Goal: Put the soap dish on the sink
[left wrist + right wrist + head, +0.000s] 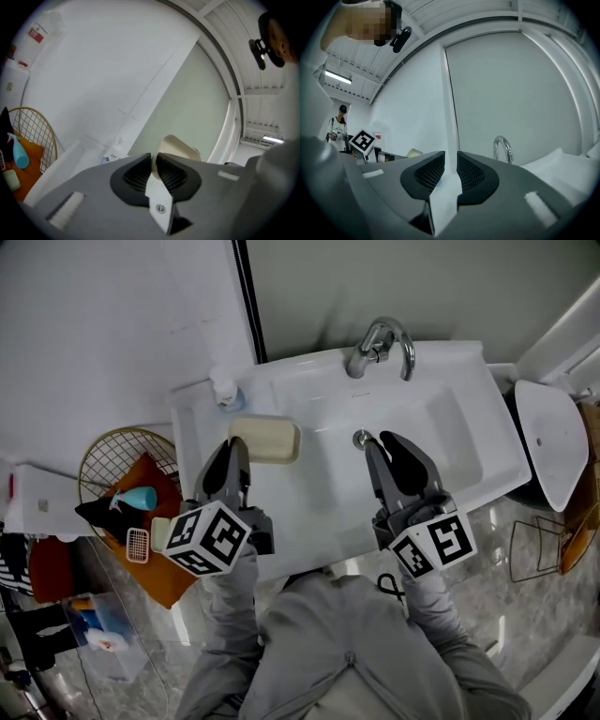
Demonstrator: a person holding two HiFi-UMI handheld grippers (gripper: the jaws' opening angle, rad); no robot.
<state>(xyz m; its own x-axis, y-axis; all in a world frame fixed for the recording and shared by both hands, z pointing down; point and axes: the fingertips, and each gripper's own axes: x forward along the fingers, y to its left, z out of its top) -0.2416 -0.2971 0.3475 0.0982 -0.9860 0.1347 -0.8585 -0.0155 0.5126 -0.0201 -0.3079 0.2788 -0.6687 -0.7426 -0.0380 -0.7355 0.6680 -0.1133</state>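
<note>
While the smooth, cream, round-cornered soap dish (264,440) lies on the glossy white sink (450,418) ledge at ten o'clock, the left gripper (234,444) jaws clench its rim, a pinch that only the left gripper view shows. The right gripper (382,442) jaws are drawn together, empty.

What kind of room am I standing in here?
Most likely a bathroom: a white ceramic sink with a curved chrome faucet, a cream rounded soap dish on its ledge, and what looks like a white toilet lid beside it.
</note>
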